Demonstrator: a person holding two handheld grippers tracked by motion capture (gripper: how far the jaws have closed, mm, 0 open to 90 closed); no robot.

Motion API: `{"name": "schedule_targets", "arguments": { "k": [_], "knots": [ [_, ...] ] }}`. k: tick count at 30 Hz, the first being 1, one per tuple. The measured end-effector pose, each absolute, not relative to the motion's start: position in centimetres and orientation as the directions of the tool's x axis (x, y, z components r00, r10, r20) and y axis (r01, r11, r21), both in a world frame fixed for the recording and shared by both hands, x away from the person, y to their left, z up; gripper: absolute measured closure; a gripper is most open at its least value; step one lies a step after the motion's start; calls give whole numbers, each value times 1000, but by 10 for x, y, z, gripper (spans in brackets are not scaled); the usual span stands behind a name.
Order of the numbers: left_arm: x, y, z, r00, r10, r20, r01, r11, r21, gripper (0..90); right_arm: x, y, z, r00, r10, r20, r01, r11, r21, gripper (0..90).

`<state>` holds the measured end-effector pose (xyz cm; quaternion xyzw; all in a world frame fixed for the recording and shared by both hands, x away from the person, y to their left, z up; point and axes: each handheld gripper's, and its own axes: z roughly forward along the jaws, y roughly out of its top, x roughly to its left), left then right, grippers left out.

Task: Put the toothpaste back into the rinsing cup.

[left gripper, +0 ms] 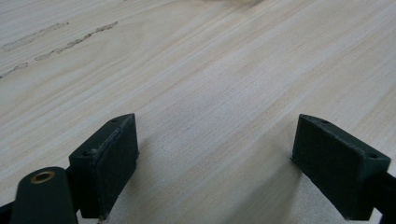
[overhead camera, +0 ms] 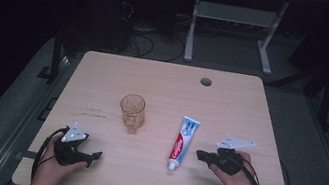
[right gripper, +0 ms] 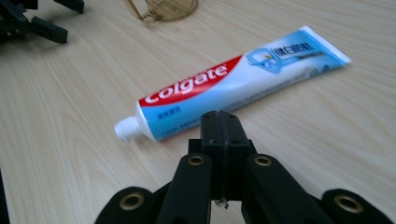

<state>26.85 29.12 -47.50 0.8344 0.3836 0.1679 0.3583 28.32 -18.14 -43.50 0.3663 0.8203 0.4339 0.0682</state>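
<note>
A Colgate toothpaste tube (overhead camera: 182, 142) lies flat on the wooden table (overhead camera: 164, 82), white cap toward the near edge; it also shows as the tube (right gripper: 233, 81) in the right gripper view. An amber glass cup (overhead camera: 132, 112) stands left of it, its base (right gripper: 168, 8) at that view's top. My right gripper (overhead camera: 199, 154) rests just right of the tube's cap end, jaws pressed together with nothing between them (right gripper: 223, 122). My left gripper (overhead camera: 97, 154) sits near the front left, jaws spread wide over bare wood (left gripper: 215, 154).
A round cable hole (overhead camera: 206, 81) sits near the table's far edge. Faint marks (overhead camera: 93, 112) lie on the wood left of the cup. Beyond the table stand a desk frame (overhead camera: 235, 18) and cables on the floor.
</note>
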Motion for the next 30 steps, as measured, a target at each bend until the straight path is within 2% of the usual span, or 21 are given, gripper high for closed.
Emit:
{"name": "schedule_targets", "arguments": {
  "k": [30],
  "knots": [
    [268,291,-475,650,760,5,521,-450,725,135,304,-121,-436,-792,571,218,501,403,766,900]
  ]
}}
